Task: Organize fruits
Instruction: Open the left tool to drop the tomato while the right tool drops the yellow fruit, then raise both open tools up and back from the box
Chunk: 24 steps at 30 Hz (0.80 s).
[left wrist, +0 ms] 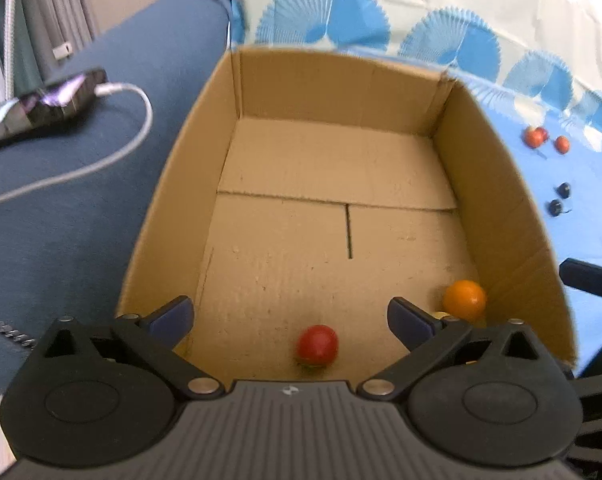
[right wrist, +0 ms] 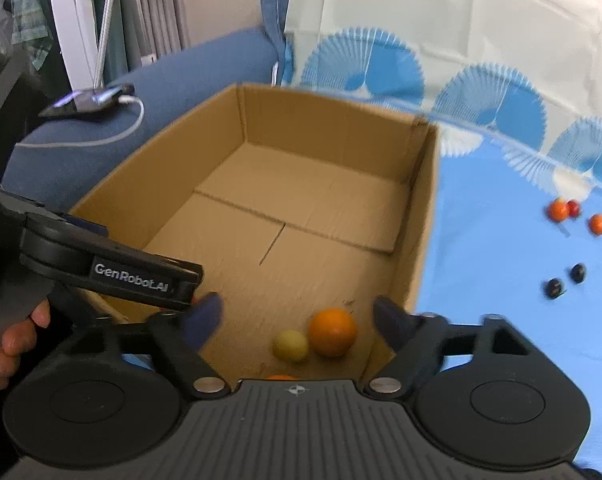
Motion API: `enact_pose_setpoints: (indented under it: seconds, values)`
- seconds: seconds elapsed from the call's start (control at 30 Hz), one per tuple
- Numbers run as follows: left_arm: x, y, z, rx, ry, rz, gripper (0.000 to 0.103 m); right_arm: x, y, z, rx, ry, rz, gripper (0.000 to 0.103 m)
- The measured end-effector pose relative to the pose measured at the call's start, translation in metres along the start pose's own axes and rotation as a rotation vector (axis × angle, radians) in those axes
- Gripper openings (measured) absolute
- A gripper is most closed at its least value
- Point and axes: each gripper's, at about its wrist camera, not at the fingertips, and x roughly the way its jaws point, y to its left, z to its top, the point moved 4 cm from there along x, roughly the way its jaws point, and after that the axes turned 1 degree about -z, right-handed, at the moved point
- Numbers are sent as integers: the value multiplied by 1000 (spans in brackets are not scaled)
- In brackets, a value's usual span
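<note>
Blue cloth with fan print (right wrist: pixel 481 248) covers the surface, looks like a bed or sofa; blue cushion (left wrist: pixel 81 184) at the left with a phone on a charging cable (left wrist: pixel 49 100). Cardboard box (left wrist: pixel 497 184) sits at the cloth's left edge, against the cushion.

Both drops look done. Left gripper (left wrist: pixel 291 314) hangs over the box's near edge, fingers spread wide, nothing between them; red fruit (left wrist: pixel 317 345) lies loose on the box floor below, slightly blurred, may be rolling. Right gripper (right wrist: pixel 299 318) likewise wide and empty over the near right corner; orange (right wrist: pixel 333 331) and a small yellow fruit (right wrist: pixel 290 345) sit there touching each other, another orange sliver just under the gripper body.

Left on the cloth, well right of the box: three small red-orange fruits (right wrist: pixel 573 212) towards the far edge, two dark round ones (right wrist: pixel 567 280) nearer.

Advice for the step in hand:
- lift straight up, clear the box wall before swinging right
- keep fingers wide on approach
- the small ones will roll, come down from above and close slowly
- right gripper is the nearer one for these
</note>
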Motion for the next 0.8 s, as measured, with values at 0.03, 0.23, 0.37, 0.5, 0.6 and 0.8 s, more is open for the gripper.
enact_pose_setpoints:
  seconds: [0.03,0.23,0.37,0.5,0.6,0.8]
  values:
    - [-8,1,-1,-8,-5,-1,103,-7,0,0,3,-3,-4,97]
    - [-50,2,-25,-64,-12,36,103,-57,7,-11,48,-44,6,102]
    - [-72,-2,-48,-97,-24,46,103,-88,13,-20,55,-91,0,102]
    - [-92,-11,-57,-57,-55,55,103,-109,12,-24,67,-138,-16,102]
    - [-108,-14,-59,-52,-95,58,103,-122,12,-28,77,-156,-24,102]
    - [-132,-24,-63,-29,-142,60,103,-142,15,-34,75,-195,-35,102]
